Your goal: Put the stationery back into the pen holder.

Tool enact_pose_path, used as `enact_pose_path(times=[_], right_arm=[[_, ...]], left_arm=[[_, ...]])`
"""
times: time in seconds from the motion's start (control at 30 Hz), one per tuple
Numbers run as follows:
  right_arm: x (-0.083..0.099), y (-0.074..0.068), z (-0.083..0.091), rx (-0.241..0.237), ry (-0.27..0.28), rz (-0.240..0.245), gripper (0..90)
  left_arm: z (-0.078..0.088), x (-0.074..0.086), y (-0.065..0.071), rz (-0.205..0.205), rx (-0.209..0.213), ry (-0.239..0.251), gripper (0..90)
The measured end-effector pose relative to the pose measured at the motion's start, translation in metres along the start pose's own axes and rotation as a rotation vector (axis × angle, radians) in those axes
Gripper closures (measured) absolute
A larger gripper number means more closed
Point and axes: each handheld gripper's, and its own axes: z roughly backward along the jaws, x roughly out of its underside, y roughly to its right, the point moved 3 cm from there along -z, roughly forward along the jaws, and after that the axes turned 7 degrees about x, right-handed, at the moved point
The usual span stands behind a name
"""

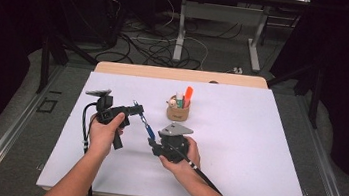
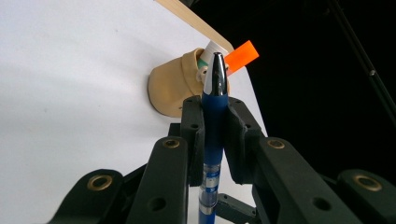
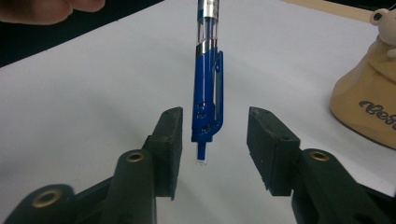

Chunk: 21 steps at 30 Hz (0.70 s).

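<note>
A blue click pen (image 1: 145,122) hangs above the white table between my two grippers. My left gripper (image 1: 137,109) is shut on its rubber grip end; in the left gripper view the pen (image 2: 214,126) stands pinched between the pads, tip pointing at the pen cup. My right gripper (image 1: 152,144) is at the pen's clip end. Its jaws stand open on either side of the clip and push button of the pen (image 3: 208,100), with a gap on both sides, so the pads do not touch it.
A tan pen cup (image 1: 178,111) with an orange highlighter (image 1: 188,95) and a white tube stands on the white table mat (image 1: 248,137) just behind the grippers. The cup (image 3: 369,102) is close to my right gripper's right side. The table's wooden far edge (image 1: 180,74) lies beyond.
</note>
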Motion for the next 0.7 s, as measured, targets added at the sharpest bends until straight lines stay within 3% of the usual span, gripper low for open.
enact_pose_path(times=[0.3, 0.7], right_arm=[[0.004, 0.0038, -0.0034, -0.029, -0.042, 0.017, 41.7], [0.0086, 0.0095, 0.0052, -0.053, -0.081, 0.13, 32.5]], left_arm=[[0.0038, -0.0022, 0.0001, -0.059, -0.031, 0.024, 79.8], [0.0044, -0.0022, 0.0045, -0.146, -0.06, 0.065, 79.7]])
